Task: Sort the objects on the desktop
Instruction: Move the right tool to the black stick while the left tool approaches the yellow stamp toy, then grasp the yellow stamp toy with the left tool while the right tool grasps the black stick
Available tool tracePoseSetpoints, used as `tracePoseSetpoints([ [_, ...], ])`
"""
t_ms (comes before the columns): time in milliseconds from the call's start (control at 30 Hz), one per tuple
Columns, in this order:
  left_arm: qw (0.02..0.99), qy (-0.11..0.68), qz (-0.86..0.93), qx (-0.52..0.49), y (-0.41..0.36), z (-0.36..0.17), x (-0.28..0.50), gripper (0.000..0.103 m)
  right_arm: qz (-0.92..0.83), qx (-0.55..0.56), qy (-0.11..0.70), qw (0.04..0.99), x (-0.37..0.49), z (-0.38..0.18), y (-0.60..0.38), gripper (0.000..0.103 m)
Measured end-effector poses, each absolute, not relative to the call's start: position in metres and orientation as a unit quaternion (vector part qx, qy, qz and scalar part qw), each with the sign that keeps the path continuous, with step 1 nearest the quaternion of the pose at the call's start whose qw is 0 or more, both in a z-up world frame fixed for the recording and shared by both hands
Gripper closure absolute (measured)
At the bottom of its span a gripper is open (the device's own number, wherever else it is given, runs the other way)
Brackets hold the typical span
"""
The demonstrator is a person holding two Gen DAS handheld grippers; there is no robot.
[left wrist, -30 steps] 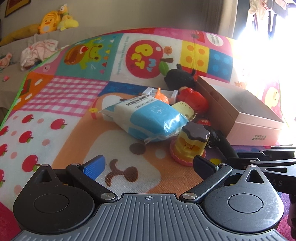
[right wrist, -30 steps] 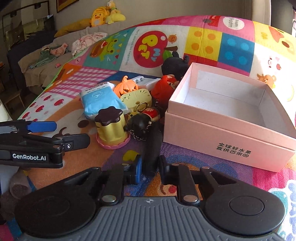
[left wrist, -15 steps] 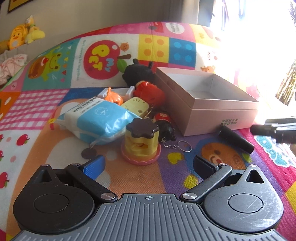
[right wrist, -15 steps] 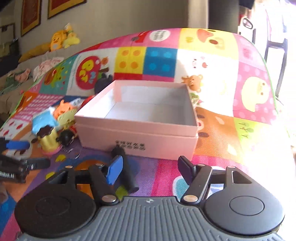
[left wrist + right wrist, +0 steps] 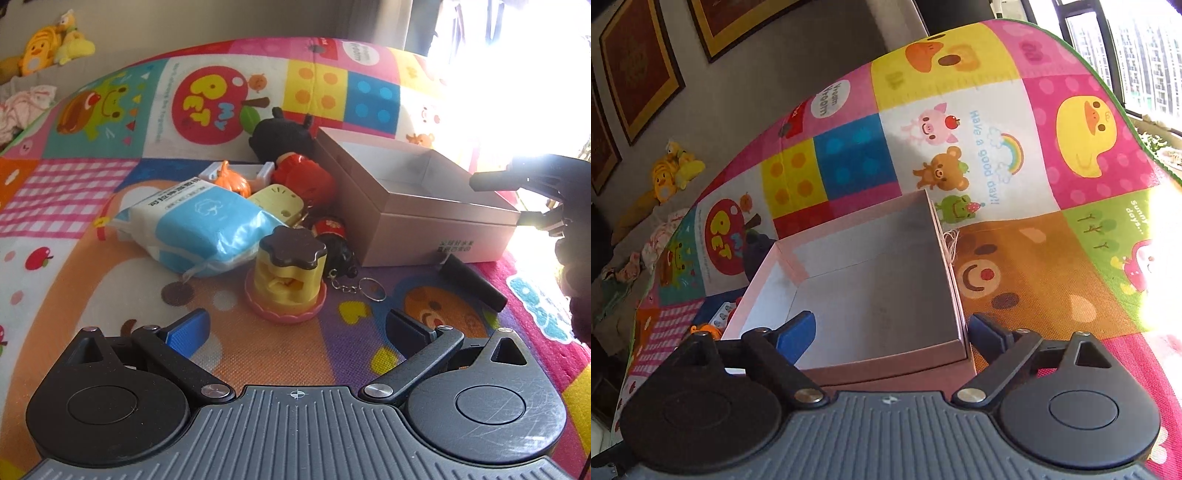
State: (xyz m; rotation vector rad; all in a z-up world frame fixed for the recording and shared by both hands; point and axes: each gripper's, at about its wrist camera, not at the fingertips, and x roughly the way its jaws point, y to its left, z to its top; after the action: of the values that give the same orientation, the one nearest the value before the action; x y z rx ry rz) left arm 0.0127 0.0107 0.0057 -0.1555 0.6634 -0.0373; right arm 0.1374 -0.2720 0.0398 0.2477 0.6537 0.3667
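Just right claw [image 5: 888, 334], jaws opening, empty, above pink box [image 5: 871, 280].

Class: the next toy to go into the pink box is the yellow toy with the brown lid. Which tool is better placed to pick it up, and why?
Left. The left tool is open and faces the yellow toy directly, while the right tool, its jaws opening and empty, hovers over the pink box.

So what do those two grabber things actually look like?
Both are black plastic: a ribbed grey base, two round discs, and linkage arms with silver pivot pins. On the left gripper, one of the fingers has a blue pad and the other a dark one. On the right gripper, both pads look blue.
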Motion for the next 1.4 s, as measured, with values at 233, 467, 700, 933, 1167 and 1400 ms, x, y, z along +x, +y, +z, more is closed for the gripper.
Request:
tracePoseSetpoints([
  [233,0.942,0.325,-0.018,-0.085,0.013,0.005,0.012,0.000,0.193,0.057,0.294,0.934,0.101,0.045,-0.261,0.011],
  [467,0.942,0.326,-0.018,-0.083,0.014,0.005,0.012,0.000,0.206,-0.091,0.316,0.922,0.058,0.020,-0.241,0.011],
  [700,0.945,0.321,-0.017,-0.056,0.009,0.008,0.014,0.000,0.125,-0.109,0.305,0.938,0.044,0.009,-0.247,0.012],
  [933,0.947,0.319,-0.002,-0.033,0.003,0.015,0.035,0.003,0.158,-0.049,0.313,0.935,0.021,0.006,-0.257,0.006],
  [1167,0.939,0.343,0.013,-0.025,0.002,0.008,0.043,0.037,0.154,-0.024,0.319,0.935,0.026,0.006,-0.261,0.003],
  [1400,0.938,0.346,-0.014,-0.017,-0.009,0.011,0.021,0.043,0.154,-0.024,0.319,0.935,0.025,0.006,-0.261,0.000],
])
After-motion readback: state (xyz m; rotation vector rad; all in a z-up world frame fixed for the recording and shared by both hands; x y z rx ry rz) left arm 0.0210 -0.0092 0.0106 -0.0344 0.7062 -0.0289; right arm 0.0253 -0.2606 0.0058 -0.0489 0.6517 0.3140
